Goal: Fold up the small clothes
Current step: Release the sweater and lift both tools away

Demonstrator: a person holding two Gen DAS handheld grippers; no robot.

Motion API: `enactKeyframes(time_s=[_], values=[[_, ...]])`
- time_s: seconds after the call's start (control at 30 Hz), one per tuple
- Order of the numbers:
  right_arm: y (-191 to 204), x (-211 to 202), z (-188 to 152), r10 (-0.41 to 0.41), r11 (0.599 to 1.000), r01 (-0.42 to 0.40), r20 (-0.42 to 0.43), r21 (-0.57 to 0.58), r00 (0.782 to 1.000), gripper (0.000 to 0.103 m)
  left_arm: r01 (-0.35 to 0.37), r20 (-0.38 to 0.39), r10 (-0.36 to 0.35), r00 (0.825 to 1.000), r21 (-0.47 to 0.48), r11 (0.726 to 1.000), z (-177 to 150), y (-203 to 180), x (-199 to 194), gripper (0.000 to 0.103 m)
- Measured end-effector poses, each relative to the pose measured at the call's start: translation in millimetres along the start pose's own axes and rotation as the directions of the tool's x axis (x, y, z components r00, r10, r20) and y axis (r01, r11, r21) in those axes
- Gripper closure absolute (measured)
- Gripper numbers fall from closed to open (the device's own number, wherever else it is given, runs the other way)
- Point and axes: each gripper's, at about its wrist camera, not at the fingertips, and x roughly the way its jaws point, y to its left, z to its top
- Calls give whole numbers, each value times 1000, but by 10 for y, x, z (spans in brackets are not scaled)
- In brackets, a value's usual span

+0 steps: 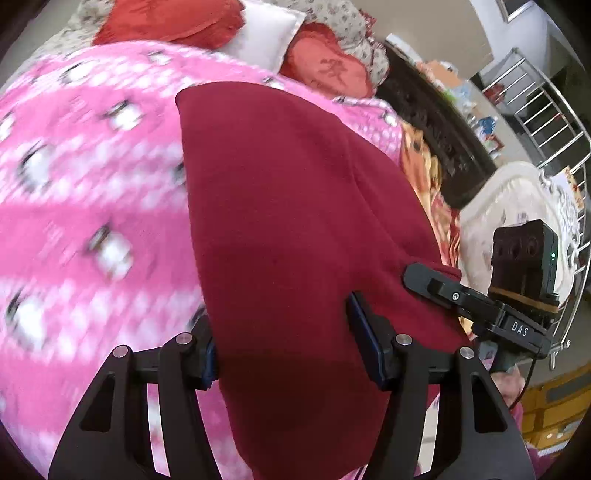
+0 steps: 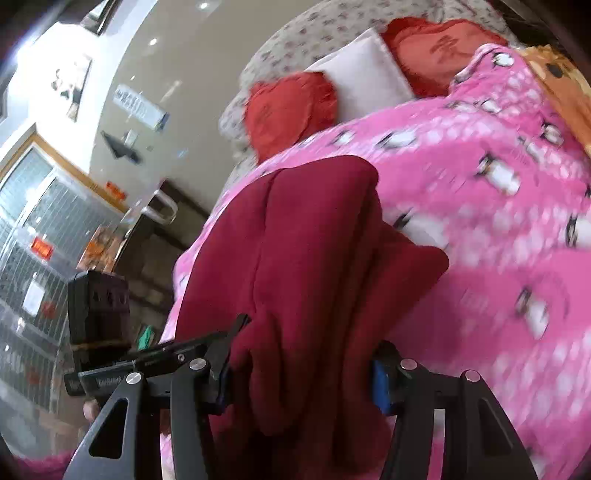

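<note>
Nearest in the left wrist view, the left claw [image 1: 286, 343] stands with its jaws partly apart and a dark red garment [image 1: 295, 221] running between them. The blue pads [image 1: 373, 354] meet the cloth on both sides, so this claw grips the garment's near edge.

In the right wrist view, the right claw [image 2: 301, 376] likewise has bunched folds of the same dark red garment [image 2: 314, 258] between its jaws. Its blue pad [image 2: 382, 387] presses the cloth at the right; the left pad is mostly hidden by fabric. This claw also grips the garment.

The right claw [image 1: 436, 286] shows in the left wrist view at the garment's right near corner, touching the cloth, with a black camera block above it. The left claw [image 2: 221, 354] shows at lower left of the right wrist view, beside the bunched cloth.

The garment's long axis runs away from both cameras, from the held near edge to a rounded far end. It lies over a pink blanket [image 1: 92, 203] printed with small penguin figures. In the left view the cloth looks smooth; in the right view it hangs in lengthwise folds.

Beyond the blanket, on the bed, rest red heart-shaped cushions [image 1: 328, 66] and a white pillow [image 1: 266, 33] against grey floral bedding [image 2: 303, 40]. An orange patterned cloth [image 1: 424, 166] borders the blanket. Farther off stand a metal railing [image 1: 546, 110] and a beige wall [image 2: 177, 74]. Motion blur softens the blanket's pattern.
</note>
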Motion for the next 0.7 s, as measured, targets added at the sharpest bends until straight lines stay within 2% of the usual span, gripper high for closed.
enactKeyframes(time_s=[0.07, 0.13, 0.17, 0.2, 0.23, 0.27, 0.33, 0.43, 0.53, 0.6, 0.7], values=[[68, 50, -234, 10, 1000, -9, -35, 15, 999, 43, -43, -28, 43, 999, -3, 999, -231, 114, -48, 43], [55, 213, -494, -32, 999, 36, -95, 41, 995, 41, -143, -52, 144, 988, 11, 990, -467, 240, 19, 43], [18, 312, -617, -65, 996, 73, -147, 49, 987, 41, -210, -65, 211, 975, 20, 978, -572, 300, 73, 43], [-24, 369, -727, -110, 991, 123, -190, 56, 976, 41, -242, -44, 243, 969, 27, 970, -662, 335, 73, 40], [-36, 330, -799, -105, 990, 121, -190, 75, 976, 41, -240, 2, 240, 971, 23, 970, -725, 337, 1, 40], [-13, 256, -823, -81, 991, 98, -169, 93, 982, 41, -253, 21, 252, 967, 29, 967, -764, 307, -64, 40], [123, 82, -838, -102, 992, 110, -119, 65, 988, 41, -280, 40, 278, 960, 59, 958, -795, 245, -144, 40], [583, -143, -806, -169, 976, 165, -19, -145, 985, 41, -340, 106, 331, 938, 87, 936, -831, 130, -261, 40], [990, -170, -773, -172, 936, 185, 72, -298, 983, 41, -400, 158, 385, 909, 83, 913, -812, 86, -300, 40], [1118, -24, -804, -193, 914, 202, 61, -352, 979, 50, -417, 171, 402, 899, 59, 907, -791, 66, -275, 40], [1123, 272, -934, -271, 883, 258, 22, -392, 962, 60, -439, 189, 425, 885, 36, 898, -779, 22, -250, 40]])
